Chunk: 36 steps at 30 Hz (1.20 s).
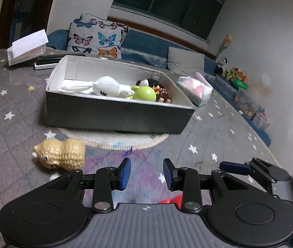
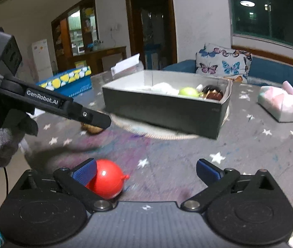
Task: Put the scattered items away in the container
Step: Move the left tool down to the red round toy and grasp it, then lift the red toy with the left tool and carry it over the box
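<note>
My right gripper [image 2: 146, 171] is wide open, and the red ball [image 2: 107, 178] touches its left finger. My left gripper [image 1: 146, 172] is open too, holding nothing; the peanut toy [image 1: 60, 154] sits just left of it. The box [image 1: 115, 113] is ahead.

The left gripper [image 1: 147, 172] is held low and roughly level, pointing forward, its two blue-padded fingers parted by a moderate gap with nothing between them. In the right wrist view its black body reaches in from the left at a downward slant, and the gloved left hand [image 2: 0, 144] that holds it shows at the left edge, its grey knit fingers curled around the handle. The right gripper [image 2: 146, 172] is also low and level, with its fingers spread wide apart. From the left wrist view, one blue pad [image 1: 235, 167] of the right gripper shows at the right edge.
</note>
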Each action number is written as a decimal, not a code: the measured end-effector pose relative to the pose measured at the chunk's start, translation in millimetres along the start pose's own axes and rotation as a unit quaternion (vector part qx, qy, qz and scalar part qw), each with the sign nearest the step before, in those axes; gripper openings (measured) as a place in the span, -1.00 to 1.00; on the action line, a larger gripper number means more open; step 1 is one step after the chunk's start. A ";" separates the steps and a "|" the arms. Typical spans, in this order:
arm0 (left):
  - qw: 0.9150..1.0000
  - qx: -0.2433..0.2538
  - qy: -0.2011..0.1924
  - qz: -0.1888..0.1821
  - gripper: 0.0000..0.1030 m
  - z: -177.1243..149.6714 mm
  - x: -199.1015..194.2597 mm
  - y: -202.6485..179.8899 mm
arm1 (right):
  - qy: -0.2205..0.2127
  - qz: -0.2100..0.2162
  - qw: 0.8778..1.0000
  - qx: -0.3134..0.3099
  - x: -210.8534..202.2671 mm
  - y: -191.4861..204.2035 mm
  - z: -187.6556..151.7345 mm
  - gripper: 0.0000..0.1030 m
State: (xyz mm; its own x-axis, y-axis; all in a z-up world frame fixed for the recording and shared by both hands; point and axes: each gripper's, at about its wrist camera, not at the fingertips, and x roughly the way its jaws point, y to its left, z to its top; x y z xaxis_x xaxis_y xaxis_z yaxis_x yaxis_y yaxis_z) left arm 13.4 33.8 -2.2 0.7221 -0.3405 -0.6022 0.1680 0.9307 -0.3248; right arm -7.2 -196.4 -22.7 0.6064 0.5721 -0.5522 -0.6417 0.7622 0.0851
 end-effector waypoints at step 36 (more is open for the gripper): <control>0.991 -0.012 0.080 -0.102 -0.30 -30.9 -0.5 -1.8 | 0.046 0.074 0.996 0.009 17.1 24.0 -14.2 0.06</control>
State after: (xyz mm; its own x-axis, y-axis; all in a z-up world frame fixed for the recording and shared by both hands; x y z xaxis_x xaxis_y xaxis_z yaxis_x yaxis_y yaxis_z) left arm -8.1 28.2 -23.8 0.5581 -0.5407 -0.6294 0.2829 0.8371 -0.4683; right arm -19.0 -172.7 -41.9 0.4589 0.6495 -0.6063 -0.7127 0.6765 0.1853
